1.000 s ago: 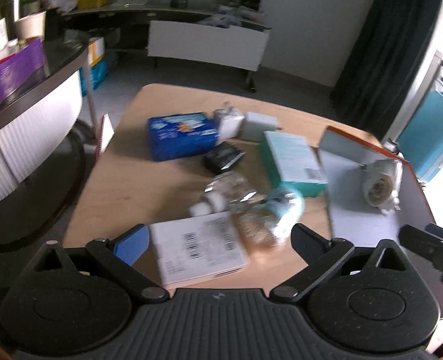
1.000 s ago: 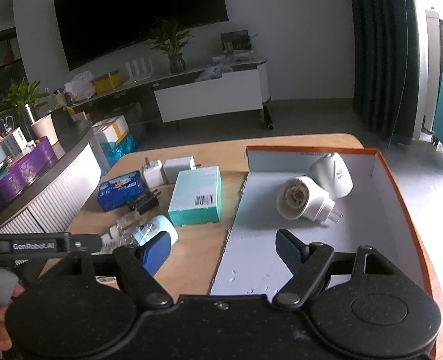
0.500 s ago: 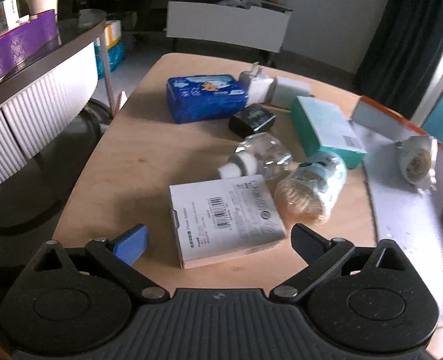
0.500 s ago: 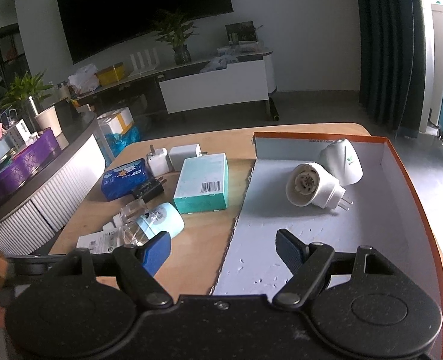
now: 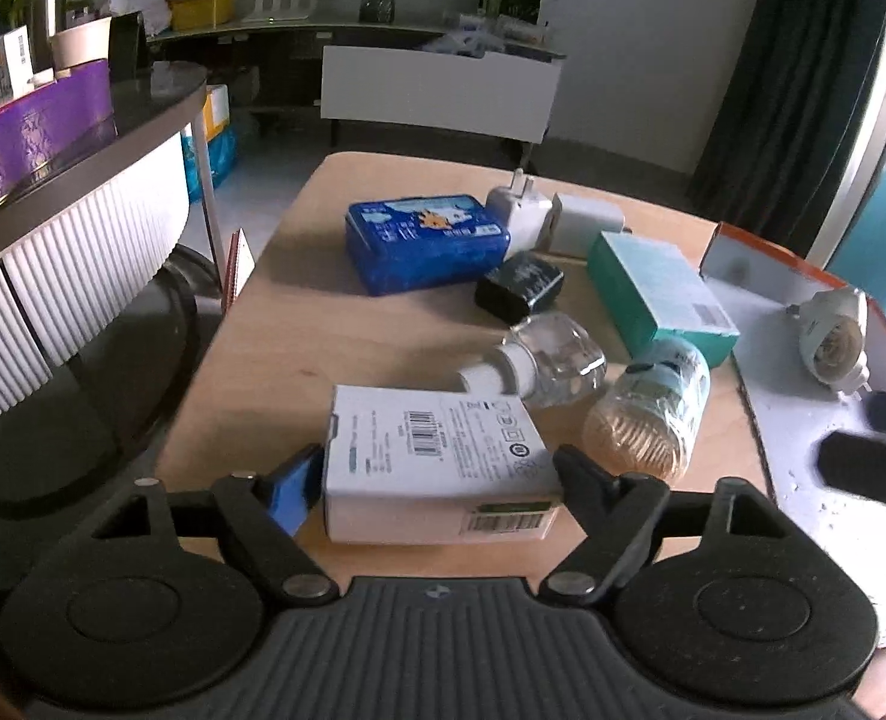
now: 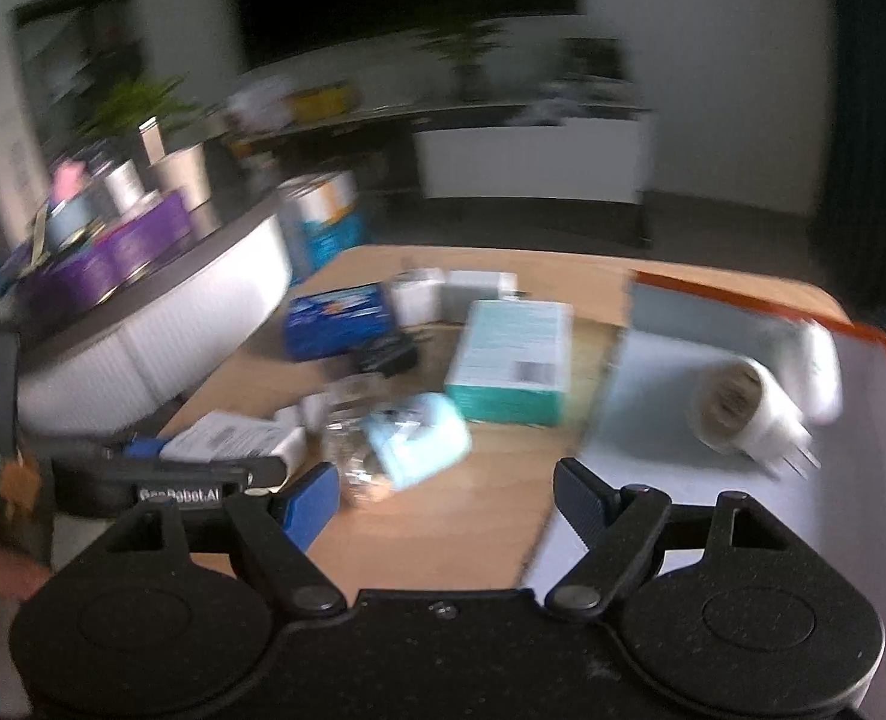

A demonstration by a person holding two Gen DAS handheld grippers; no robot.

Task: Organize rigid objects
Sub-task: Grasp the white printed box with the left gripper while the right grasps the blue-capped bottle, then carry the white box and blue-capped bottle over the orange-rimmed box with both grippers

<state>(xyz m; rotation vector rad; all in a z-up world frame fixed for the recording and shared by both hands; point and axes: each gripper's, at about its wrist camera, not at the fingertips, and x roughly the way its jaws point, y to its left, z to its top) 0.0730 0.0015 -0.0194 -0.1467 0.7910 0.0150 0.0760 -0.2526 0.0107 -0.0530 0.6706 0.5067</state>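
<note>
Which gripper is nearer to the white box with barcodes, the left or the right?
The left. The left gripper has the white box between its closing fingers, pads at its sides. The right gripper is off to the side, open over the table edge by the tray.

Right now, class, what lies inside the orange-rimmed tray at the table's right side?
Inside the orange-rimmed tray lie two white plug-in devices, touching, on its grey floor. The left wrist view shows only one; the right gripper's fingers cover part of the floor there.
</note>
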